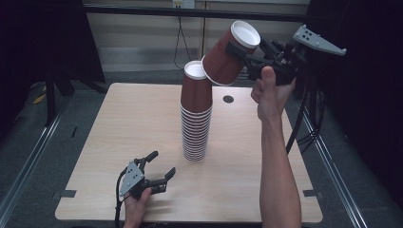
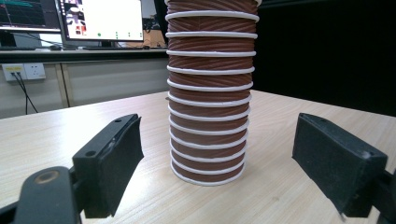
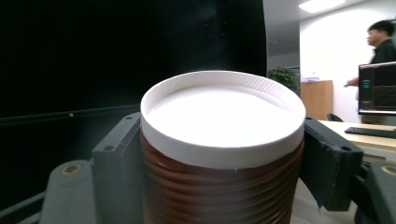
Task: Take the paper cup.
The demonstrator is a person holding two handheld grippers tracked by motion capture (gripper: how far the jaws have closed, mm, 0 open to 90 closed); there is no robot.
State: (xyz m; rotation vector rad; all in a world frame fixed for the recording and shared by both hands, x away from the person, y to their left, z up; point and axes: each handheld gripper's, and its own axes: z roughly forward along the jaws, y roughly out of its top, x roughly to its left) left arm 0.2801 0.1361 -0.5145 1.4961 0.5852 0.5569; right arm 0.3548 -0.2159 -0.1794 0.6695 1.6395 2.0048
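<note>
On the light wooden table [image 1: 119, 142] stands a tall stack of brown ribbed paper cups with white rims [image 1: 195, 118], all upside down, a little behind the middle of the tabletop. The stack is upright, and its topmost cup shows a white bottom.

The right gripper [image 1: 247, 56] is raised high above the far right part of the table, held by the person's right hand [image 1: 270, 92]. Its two black jaws are closed on a single brown ribbed paper cup [image 1: 228, 54], one jaw at each side of the narrow end. This cup is tilted, with its white bottom pointing up and to the right and its wide mouth down toward the top of the stack; whether it touches the top cup I cannot tell. In the right gripper view the cup [image 3: 222, 149] sits tightly between the black pads [image 3: 119, 172].

The left gripper [image 1: 159, 166] rests low near the front edge of the table, in front of the stack and to its left, held by the left hand [image 1: 138, 206]. Its jaws are wide apart and hold nothing. In the left gripper view the stack [image 2: 209, 93] stands between and beyond the two spread pads [image 2: 116, 163], well apart from them.
</note>
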